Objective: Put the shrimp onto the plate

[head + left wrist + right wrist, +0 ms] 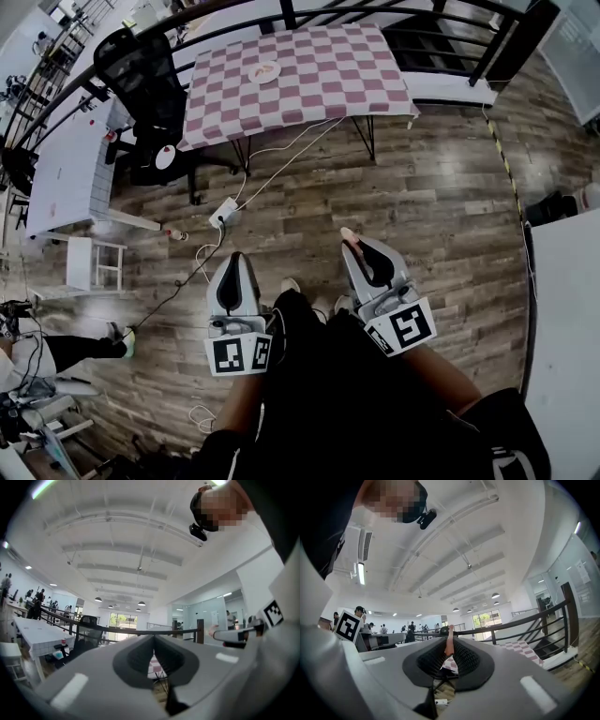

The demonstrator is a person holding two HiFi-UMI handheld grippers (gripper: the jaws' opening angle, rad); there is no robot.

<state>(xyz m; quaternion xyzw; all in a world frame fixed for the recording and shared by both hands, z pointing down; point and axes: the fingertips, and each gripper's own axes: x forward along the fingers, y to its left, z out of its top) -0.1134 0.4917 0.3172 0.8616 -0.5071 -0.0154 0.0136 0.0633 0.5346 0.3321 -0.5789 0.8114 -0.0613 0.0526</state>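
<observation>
A pink shrimp (349, 234) sticks out from the tip of my right gripper (352, 244), which is shut on it. In the right gripper view the shrimp (449, 641) stands upright between the dark pads. My left gripper (236, 259) is held beside it with its jaws together and nothing between them; the left gripper view shows its pads (140, 657) meeting. Both grippers hang over the wooden floor, well short of the table. The white plate (265, 71) lies on the pink-and-white checked table (319, 89) far ahead, with something pinkish on it.
A black office chair (141, 70) stands left of the checked table. A white table (66, 164) and a stool (94, 264) are at the left. A power strip (223, 212) with cables lies on the floor. A dark railing (441, 28) runs behind the table.
</observation>
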